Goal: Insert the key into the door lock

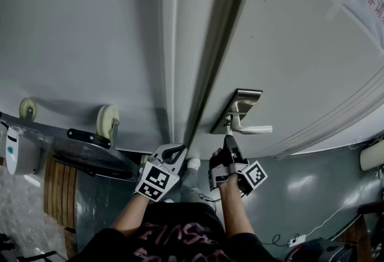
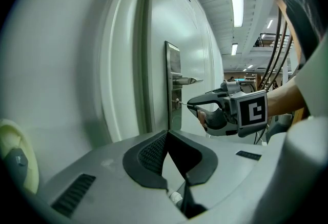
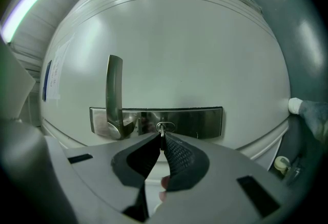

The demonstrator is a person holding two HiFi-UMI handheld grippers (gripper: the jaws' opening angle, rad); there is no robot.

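One thin key (image 3: 161,130), judged stiff, light and slippery, was pinched by its head in the right gripper (image 3: 162,137), with the lock (image 3: 169,126) at twelve o'clock; the left gripper (image 2: 167,135) was clenched empty.

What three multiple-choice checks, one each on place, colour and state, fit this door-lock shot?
1. Where is the keyhole? A below the handle B above it C on the wall
2. Lock plate colour? A black B silver C red
3. The right gripper is? A open B shut on the handle C shut on the key
Answers: 1 A, the left gripper view shows it under the handle. 2 B, bare shiny metal. 3 C, it pinches the key at the keyhole.
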